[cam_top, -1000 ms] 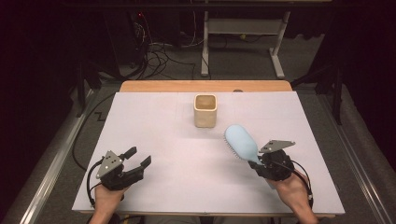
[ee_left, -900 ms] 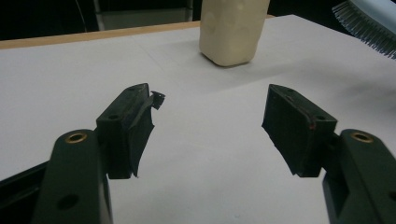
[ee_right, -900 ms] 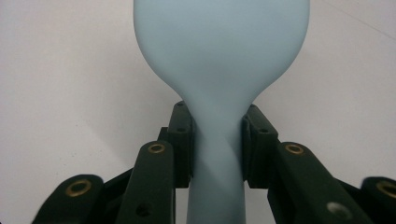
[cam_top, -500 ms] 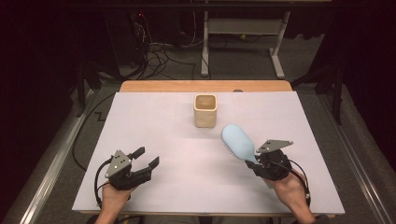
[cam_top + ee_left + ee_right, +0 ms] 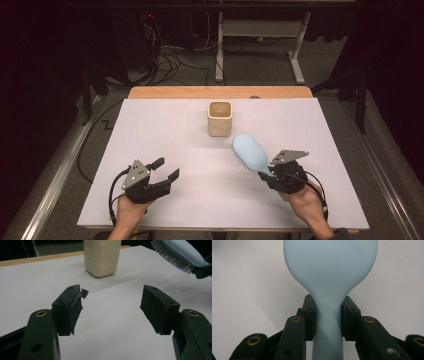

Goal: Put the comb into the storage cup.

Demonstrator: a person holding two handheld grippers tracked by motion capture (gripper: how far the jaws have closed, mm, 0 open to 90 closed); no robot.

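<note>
Work in hand: carrying a hairbrush [image 5: 251,153], most likely toward the cup [image 5: 220,118], judging by the way the head points.

Hairbrush: pale blue, lifted off the desk [image 5: 165,130], right of the middle and nearer the front edge; head tilted up and back-left toward the cup, bristles facing down and left. Gripped at the narrow neck, probably so the wide head stays free and the handle end can be swung round.

Right gripper [image 5: 278,176]: near the front right part of the desk, jaws pressed onto the brush neck from both sides, as seen along them in the right gripper view [image 5: 328,315]. Hold looks firm and centred, so little risk of the brush twisting.

Left gripper [image 5: 162,176]: near the front left corner, jaws spread wide with nothing between them, seen in the left gripper view [image 5: 112,307]. Aimed toward the cup and the brush, seemingly waiting to steady the cup or take over the brush.

Left jaw pad: covering torn and curling at the tip, which could weaken a pinch.

Cup: cream, squarish, open top, upright near the middle of the back edge, well apart from both grippers; close to the brush head but not touching.

Next move, as a guess: turning the brush handle-down over the cup opening.
</note>
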